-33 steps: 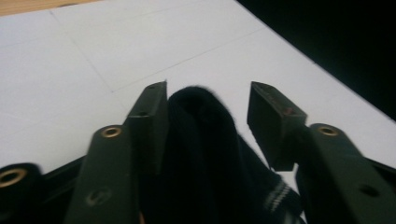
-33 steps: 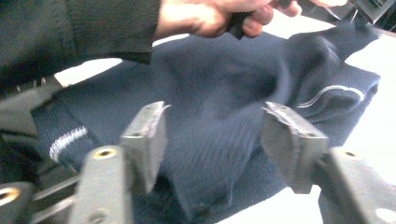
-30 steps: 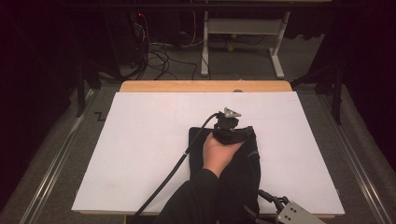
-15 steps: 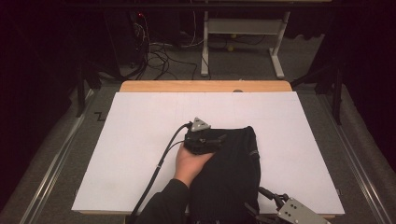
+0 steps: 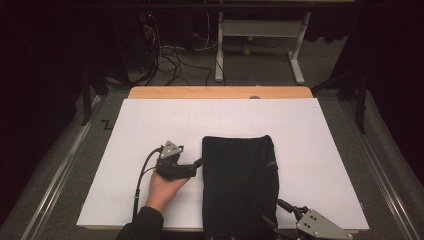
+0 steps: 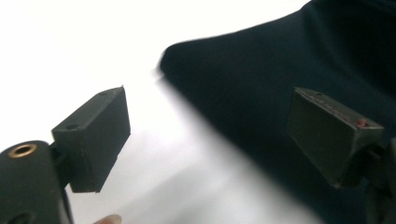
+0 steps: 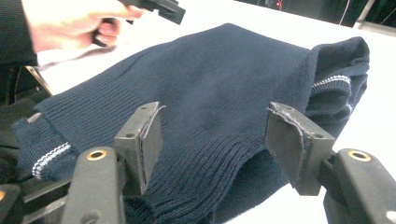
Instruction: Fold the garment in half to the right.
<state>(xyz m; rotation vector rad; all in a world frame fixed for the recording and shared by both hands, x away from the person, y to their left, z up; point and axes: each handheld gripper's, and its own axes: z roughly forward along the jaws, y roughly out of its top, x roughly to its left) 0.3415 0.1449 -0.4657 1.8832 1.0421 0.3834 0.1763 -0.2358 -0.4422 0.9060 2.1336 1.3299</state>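
Now my left gripper [image 5: 196, 164] sits at the left edge of the folded dark sweater [image 5: 240, 180], which lies on the white table [image 5: 150, 125] toward its near edge. Its jaws have just been opening and stand wide, nothing between them. My right gripper [image 7: 215, 140] hovers at the sweater's ribbed hem near the table's edge, jaws apart; they seem clear of the cloth, though the angle makes that hard to judge.

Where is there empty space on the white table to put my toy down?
The white table is bare behind the folded dark sweater, along its right side, and at the far left beyond the left claw. It's crowded beside the sweater's left edge and near the right claw.
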